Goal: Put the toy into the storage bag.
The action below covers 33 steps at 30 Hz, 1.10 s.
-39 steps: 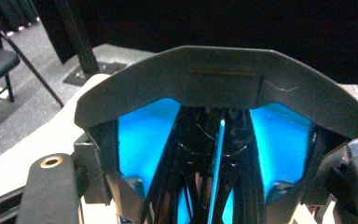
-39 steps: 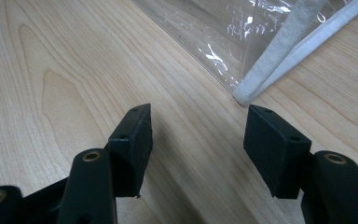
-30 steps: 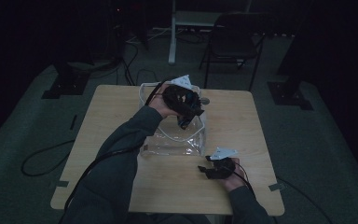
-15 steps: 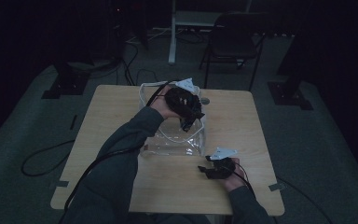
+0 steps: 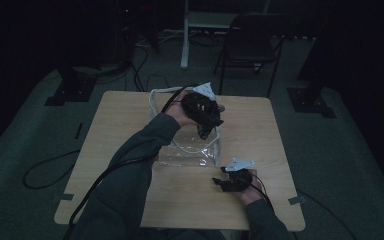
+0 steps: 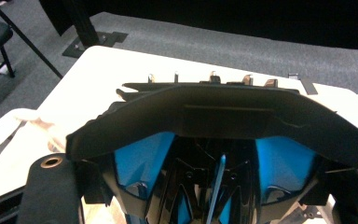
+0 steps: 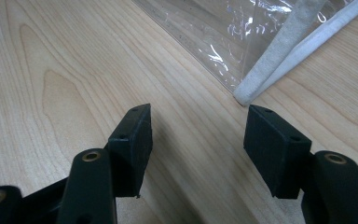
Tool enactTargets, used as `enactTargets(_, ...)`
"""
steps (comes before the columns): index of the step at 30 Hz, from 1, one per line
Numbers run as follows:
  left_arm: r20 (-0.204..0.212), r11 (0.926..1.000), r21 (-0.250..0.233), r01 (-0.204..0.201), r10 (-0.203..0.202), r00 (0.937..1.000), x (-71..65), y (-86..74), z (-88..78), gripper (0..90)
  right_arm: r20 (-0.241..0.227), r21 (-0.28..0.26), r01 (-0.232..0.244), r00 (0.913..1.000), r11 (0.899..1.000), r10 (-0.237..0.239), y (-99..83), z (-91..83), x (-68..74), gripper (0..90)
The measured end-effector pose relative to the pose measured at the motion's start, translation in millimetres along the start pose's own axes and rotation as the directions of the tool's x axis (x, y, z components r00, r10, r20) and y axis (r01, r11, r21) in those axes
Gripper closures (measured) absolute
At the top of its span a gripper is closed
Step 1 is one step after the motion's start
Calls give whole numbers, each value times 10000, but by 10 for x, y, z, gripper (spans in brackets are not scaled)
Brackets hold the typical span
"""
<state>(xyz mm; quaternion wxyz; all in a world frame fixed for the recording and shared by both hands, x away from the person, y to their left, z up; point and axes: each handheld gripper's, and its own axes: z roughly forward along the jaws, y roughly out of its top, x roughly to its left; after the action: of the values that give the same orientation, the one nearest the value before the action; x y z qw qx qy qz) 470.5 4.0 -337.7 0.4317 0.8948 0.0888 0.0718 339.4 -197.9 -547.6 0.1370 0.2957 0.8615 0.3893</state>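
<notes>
Inspection from the remote station.

Left gripper (image 5: 205,129): raised over the far half of the tabletop (image 5: 115,130), above the open mouth of the clear bag (image 5: 192,150). Its jaws are spread wide and clamped on a black item (image 6: 214,112), a moulded shell with blue panels; I cannot identify it further. In the left gripper view the item spans the frame from side to side.

Right gripper (image 7: 198,140): low on the near tabletop, just beside the bag's near corner. Jaws released, nothing between them; the bag's white trim (image 7: 279,56) lies just ahead of the pads without touching.

Handling, in my judgement: the item looks like rigid, glossy plastic, light but slippery, with thin edges that could crack under a hard squeeze. I would keep a firm, moderate grip across its body.

The bag is soft, thin film that crumples and slides on the wood. The trim is the best hold: it is thicker, less slick, and would let me prop the mouth open for the item.
</notes>
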Motion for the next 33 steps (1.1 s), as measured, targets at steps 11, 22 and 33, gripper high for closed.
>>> enactTargets(11,165,9993,-386,-1,7,9999,-35,172,159,256,-44,0,28,10000,10000,-28,-1,0,1,412)
enactTargets(22,191,9991,375,204,-212,9996,-6,136,246,255,-45,-6,42,10000,10000,-42,0,0,3,412)
enactTargets(33,305,9968,759,245,-269,9992,-13,129,291,254,-62,-10,58,10000,10000,-58,-1,-1,8,412)
